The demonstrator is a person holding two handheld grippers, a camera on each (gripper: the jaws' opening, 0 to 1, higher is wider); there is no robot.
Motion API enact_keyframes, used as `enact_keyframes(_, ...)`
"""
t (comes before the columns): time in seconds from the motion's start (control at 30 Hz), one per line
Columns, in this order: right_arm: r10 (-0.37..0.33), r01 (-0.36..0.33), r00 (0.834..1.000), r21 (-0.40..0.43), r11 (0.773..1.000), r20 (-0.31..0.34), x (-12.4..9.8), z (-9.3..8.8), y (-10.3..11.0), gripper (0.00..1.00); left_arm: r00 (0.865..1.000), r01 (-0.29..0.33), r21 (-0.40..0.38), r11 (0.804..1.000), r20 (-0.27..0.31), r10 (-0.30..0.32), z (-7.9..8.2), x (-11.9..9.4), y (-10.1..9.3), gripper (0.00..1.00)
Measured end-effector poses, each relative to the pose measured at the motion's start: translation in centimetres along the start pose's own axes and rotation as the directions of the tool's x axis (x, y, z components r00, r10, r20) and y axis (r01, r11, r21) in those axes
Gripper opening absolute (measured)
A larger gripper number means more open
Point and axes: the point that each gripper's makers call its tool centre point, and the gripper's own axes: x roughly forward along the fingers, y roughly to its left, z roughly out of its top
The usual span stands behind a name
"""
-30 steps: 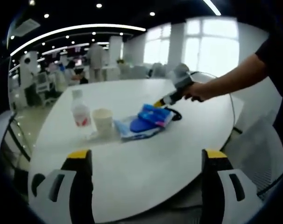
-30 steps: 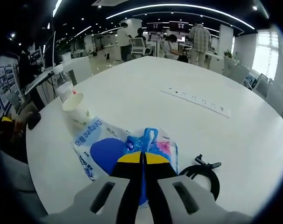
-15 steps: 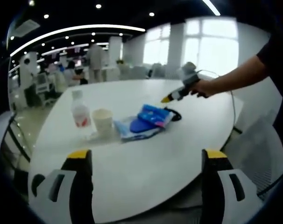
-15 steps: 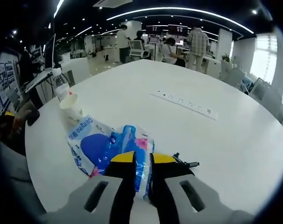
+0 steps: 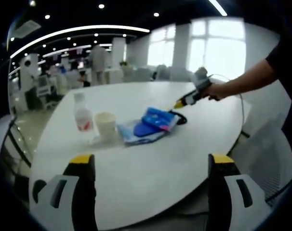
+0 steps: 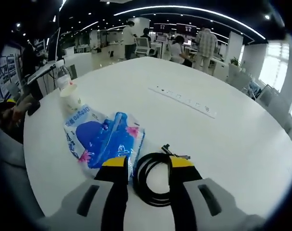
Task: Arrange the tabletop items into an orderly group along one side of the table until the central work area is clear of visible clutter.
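Right gripper (image 6: 146, 164) hovered above white round table (image 6: 242, 144), fingers (image 6: 116, 166) apart, nothing clamped. Coiled black cable (image 6: 153, 175) lay on table directly beyond and between the two finger tips, not touched as far as visible. Blue plastic packets (image 6: 105, 139) lay just beside cable, toward left finger, one corner near its tip. Paper cup (image 6: 70, 98) stood upright past packets near table edge, clear water bottle (image 6: 62, 77) just behind it at the edge. White power strip (image 6: 182, 100) lay toward table centre, well apart from the pile.

Left gripper (image 5: 153, 166) held low over near table edge, fingers (image 5: 83, 166) wide apart, empty, well apart from all items. In left gripper view, bottle (image 5: 82, 114), cup (image 5: 106, 125), packets (image 5: 148, 126) and cable (image 5: 179, 117) sat in a rough row mid-table. Right gripper (image 5: 190, 97) seen there raised above cable's far side, held by a person's hand (image 5: 218, 90).
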Motion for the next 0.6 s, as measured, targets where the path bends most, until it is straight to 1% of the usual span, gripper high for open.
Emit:
enact_keyframes(0.27, 0.036, -0.039, 0.998, -0.063, 0.997, -0.056, 0.3, -2.1, 0.2, 0.37, 1.000, 0.000, 0.001, 1.000, -0.004, 0.000, -0.1, 0.0, 0.0, 0.94)
enact_keyframes(0.3, 0.043, -0.048, 0.997, -0.071, 0.996, -0.070, 0.3, -2.5, 0.2, 0.37, 1.000, 0.000, 0.001, 1.000, -0.005, 0.000, -0.1, 0.0, 0.0, 0.94)
enact_keyframes(0.5, 0.082, -0.090, 0.990, -0.063, 0.994, -0.114, 0.8, -3.9, 0.2, 0.39, 1.000, 0.002, -0.004, 1.000, -0.011, -0.002, -0.2, 0.0, 0.0, 0.94)
enact_keyframes(0.6, 0.101, -0.109, 0.987, -0.056, 0.992, -0.123, 1.2, -4.5, 0.3, 0.39, 1.000, 0.002, -0.003, 1.000, -0.017, -0.002, -0.3, 0.0, 0.0, 0.93)
